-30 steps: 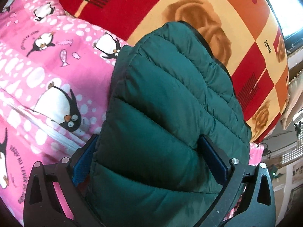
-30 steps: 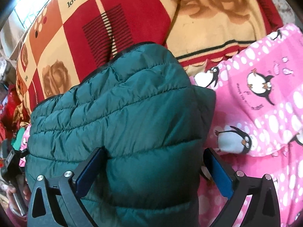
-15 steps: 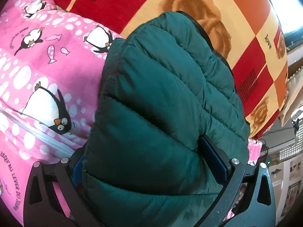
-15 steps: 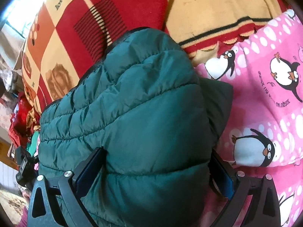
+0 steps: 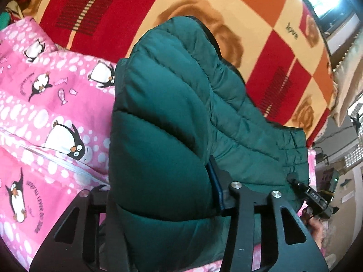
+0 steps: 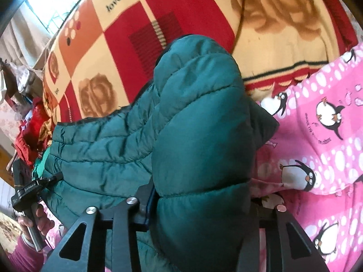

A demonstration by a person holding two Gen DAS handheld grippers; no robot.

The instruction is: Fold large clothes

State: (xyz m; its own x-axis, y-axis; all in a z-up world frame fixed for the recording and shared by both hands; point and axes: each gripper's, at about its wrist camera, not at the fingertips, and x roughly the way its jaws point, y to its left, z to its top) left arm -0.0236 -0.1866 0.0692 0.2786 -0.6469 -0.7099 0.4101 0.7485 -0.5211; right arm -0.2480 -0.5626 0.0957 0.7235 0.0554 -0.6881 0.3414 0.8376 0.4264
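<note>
Since a second ago our left gripper (image 5: 163, 195) and right gripper (image 6: 202, 201) are closing, each clamped on a puffy fold of the green jacket (image 5: 177, 104), lifted above the pink penguin bedding (image 5: 45, 104).

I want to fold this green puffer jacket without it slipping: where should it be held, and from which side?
Hold the green puffer jacket at its two near corners, coming in from the near edge over the pink penguin blanket. The quilted padding bunches into thick rolls there. Both the left gripper and the right gripper are closing on such rolls, one at each end, with the jacket between their jaws.
</note>
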